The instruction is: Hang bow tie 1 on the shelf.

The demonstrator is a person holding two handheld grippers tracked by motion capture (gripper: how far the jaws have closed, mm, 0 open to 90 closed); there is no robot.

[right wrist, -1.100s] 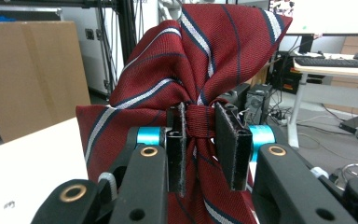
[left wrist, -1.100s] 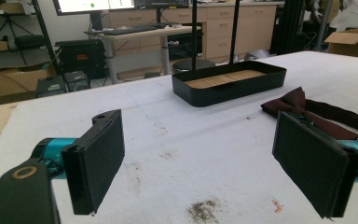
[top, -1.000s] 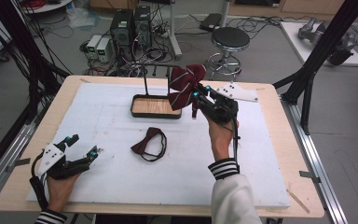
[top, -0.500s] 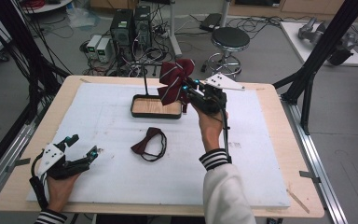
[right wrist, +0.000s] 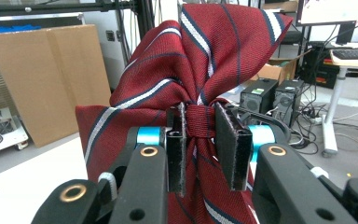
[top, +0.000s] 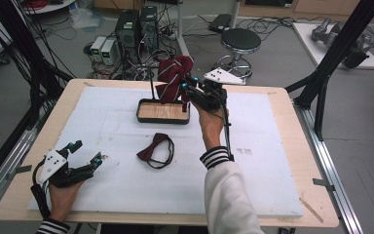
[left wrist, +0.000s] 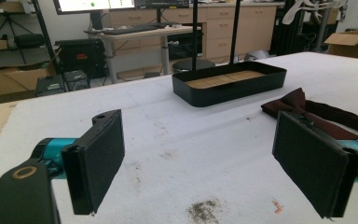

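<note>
In the high view, the right gripper [top: 185, 90] sits above centre of the frame, clamped on a red striped bow tie [top: 173, 78] held over the far edge of the black tray [top: 163, 118]. A dark bow tie [top: 155, 150] lies mid-frame on the white mat [top: 272, 161]. The left gripper [top: 85, 153], lower left, has its jaws apart.

In the left gripper view, both pads stand wide with nothing between; the tray [left wrist: 228, 86] sits upper centre and the dark bow tie [left wrist: 303, 106] at right.

In the right gripper view, the pads pinch what seems to be the knot of the striped bow tie [right wrist: 200, 74], which fans out above.
</note>
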